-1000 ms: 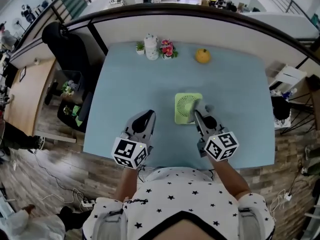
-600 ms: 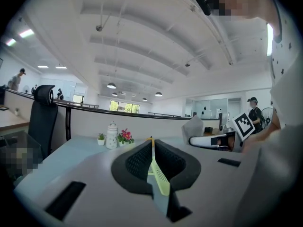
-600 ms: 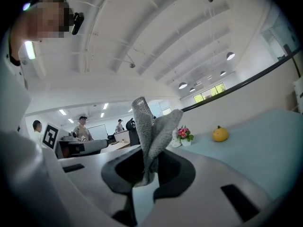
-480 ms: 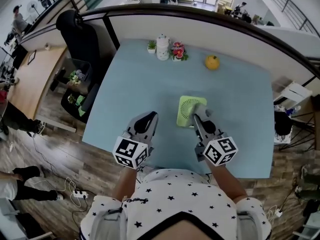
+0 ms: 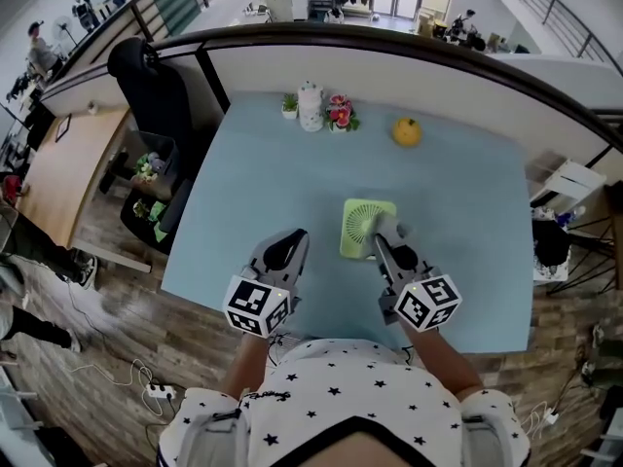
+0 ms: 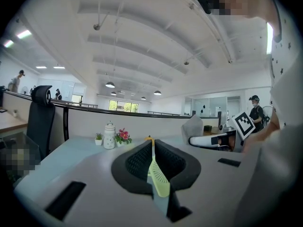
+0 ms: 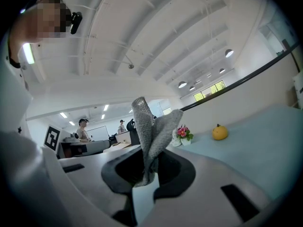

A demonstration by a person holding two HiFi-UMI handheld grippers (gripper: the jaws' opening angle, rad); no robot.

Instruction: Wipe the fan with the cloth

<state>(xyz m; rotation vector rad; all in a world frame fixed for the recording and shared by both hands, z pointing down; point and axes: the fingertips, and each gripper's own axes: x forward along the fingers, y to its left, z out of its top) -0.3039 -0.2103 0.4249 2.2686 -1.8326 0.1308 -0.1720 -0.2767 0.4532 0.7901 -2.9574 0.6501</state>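
The right gripper (image 5: pixel 383 244), clamped on a grey cloth (image 7: pixel 150 131), hovers at the near right corner of the green fan (image 5: pixel 366 224) lying flat mid-desk (image 5: pixel 263 183). The left gripper (image 5: pixel 292 239), jaws together and empty, stands apart. Unsteadied, the fan may slide under wiping.

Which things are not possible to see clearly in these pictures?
- Head view: the right hand-held gripper covers the fan's near edge, so cloth contact is unclear.
- Right gripper view: the cloth and gripper body hide the fan.
- Left gripper view: the left hand-held gripper shows only a sliver of fan.
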